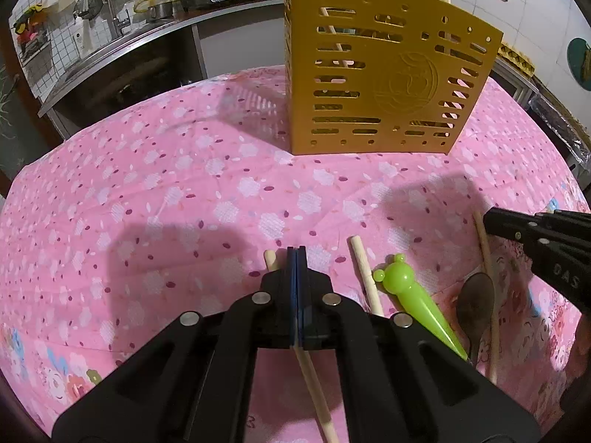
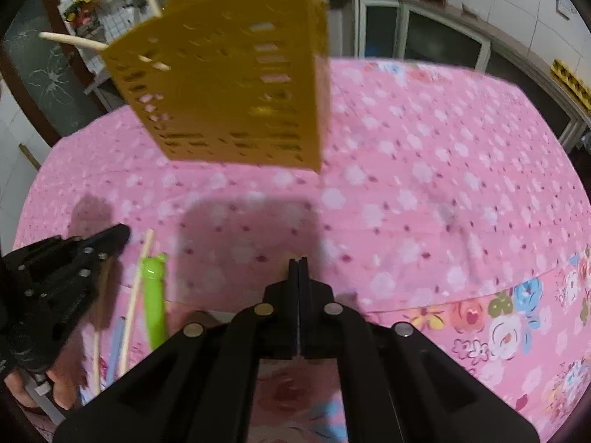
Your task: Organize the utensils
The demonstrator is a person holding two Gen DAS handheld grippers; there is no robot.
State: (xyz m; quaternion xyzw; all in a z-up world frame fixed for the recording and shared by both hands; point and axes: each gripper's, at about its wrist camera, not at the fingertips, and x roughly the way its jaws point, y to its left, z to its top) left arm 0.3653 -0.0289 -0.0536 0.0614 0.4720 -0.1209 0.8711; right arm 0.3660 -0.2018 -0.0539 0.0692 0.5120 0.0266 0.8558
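A gold slotted utensil holder (image 1: 384, 74) stands upright on the pink cloth; it also shows in the right wrist view (image 2: 236, 85), with wooden chopsticks (image 2: 70, 40) sticking out. My left gripper (image 1: 296, 254) is shut on a wooden chopstick (image 1: 314, 387) low over the cloth. Beside it lie another chopstick (image 1: 365, 277), a green frog-handled utensil (image 1: 413, 295), a dark spoon (image 1: 474, 302) and a thin chopstick (image 1: 485, 258). My right gripper (image 2: 298, 265) is shut, with a tan tip showing at its fingertips; it also shows in the left wrist view (image 1: 491, 219), touching the thin chopstick.
The table is covered by a pink flowered cloth (image 1: 166, 192). A steel kitchen counter with a sink and pots (image 1: 110, 18) runs behind it. Cabinets (image 2: 424, 37) stand beyond the far right edge.
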